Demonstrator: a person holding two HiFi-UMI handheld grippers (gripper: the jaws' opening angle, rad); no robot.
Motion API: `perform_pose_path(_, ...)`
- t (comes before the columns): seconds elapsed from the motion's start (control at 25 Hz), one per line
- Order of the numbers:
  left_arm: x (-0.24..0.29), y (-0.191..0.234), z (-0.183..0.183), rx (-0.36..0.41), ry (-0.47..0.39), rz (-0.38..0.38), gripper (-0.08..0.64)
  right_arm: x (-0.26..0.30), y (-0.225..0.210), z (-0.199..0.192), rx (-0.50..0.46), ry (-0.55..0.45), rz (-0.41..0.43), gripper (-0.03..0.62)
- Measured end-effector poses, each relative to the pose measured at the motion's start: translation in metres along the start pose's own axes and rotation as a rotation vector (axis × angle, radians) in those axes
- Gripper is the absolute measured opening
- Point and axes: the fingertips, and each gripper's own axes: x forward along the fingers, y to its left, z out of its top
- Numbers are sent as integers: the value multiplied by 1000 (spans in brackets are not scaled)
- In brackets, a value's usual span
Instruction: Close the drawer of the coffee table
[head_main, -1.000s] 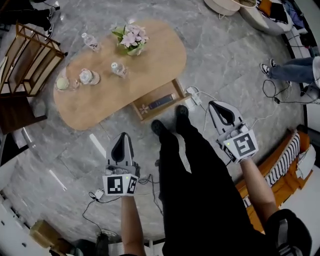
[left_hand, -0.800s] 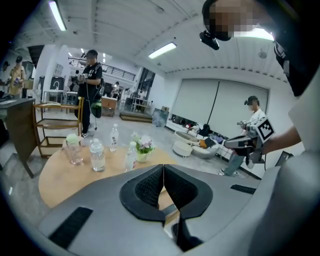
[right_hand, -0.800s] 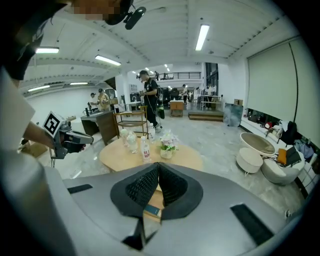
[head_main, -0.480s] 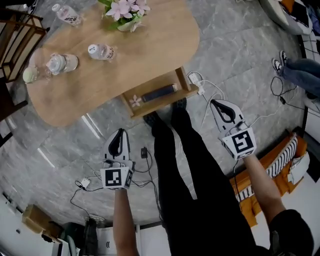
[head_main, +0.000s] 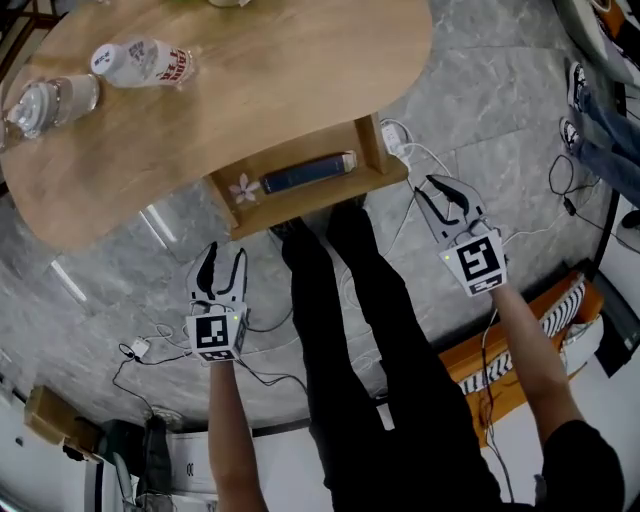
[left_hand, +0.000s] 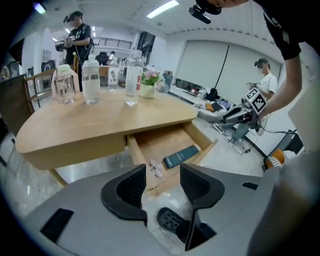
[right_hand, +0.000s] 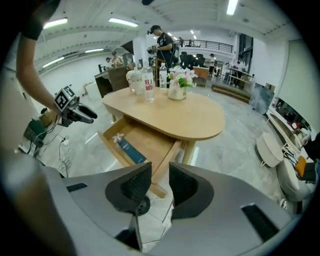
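Observation:
The wooden coffee table (head_main: 280, 70) has its drawer (head_main: 300, 195) pulled out toward me. Inside lie a dark blue flat book-like item (head_main: 305, 172) and a small pink flower (head_main: 243, 187). My left gripper (head_main: 223, 262) hangs over the floor just left of and short of the drawer front; its jaws have just been opening and stand wide with nothing between them. My right gripper (head_main: 437, 190) hovers off the drawer's right corner, its jaws also just opened a little, empty. The left gripper view looks past the left gripper (left_hand: 162, 172) into the drawer (left_hand: 172, 145); the right gripper view looks past the right gripper (right_hand: 160, 175) into the drawer (right_hand: 135, 142).
Plastic bottles (head_main: 145, 62) lie and stand on the tabletop. White cables and a power strip (head_main: 395, 140) trail on the stone floor by the drawer's right side. My black-trousered legs (head_main: 350, 300) stand between the grippers. An orange striped object (head_main: 520, 345) lies at the right.
Both grippers have come down and closer to the drawer. Their jaws, shut before, now stand apart, the left wider. The table and drawer fill more of the head view.

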Motion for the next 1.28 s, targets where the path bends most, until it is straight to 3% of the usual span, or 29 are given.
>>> perform_pose_path(0.08, 12, 0, -23, -8, 51, -11, 246, 16, 0, -19, -21, 35, 28, 118)
perform_pose_path(0.2, 30, -1, -58, 20, 141, -11, 269, 39, 0, -52, -134, 115, 64, 174)
perform_pose_path(0.32, 45, -2, -85, 68, 208, 2, 270, 62, 1, -88, -243, 205, 86, 186)
perform_pose_path(0.48, 63, 5, -100, 70, 225, 43, 270, 91, 2, -114, -324, 255, 85, 186)
perform_pose_path(0.68, 82, 6, -99, 89, 205, 50, 238, 114, -5, -123, -317, 273, 56, 184)
perform_pose_path(1.0, 97, 15, -94, 98, 181, 89, 193, 128, -2, -131, -322, 296, 58, 107)
perform_pose_path(1.28, 87, 16, -84, 94, 163, 86, 160, 119, -3, -122, -299, 281, 72, 104)
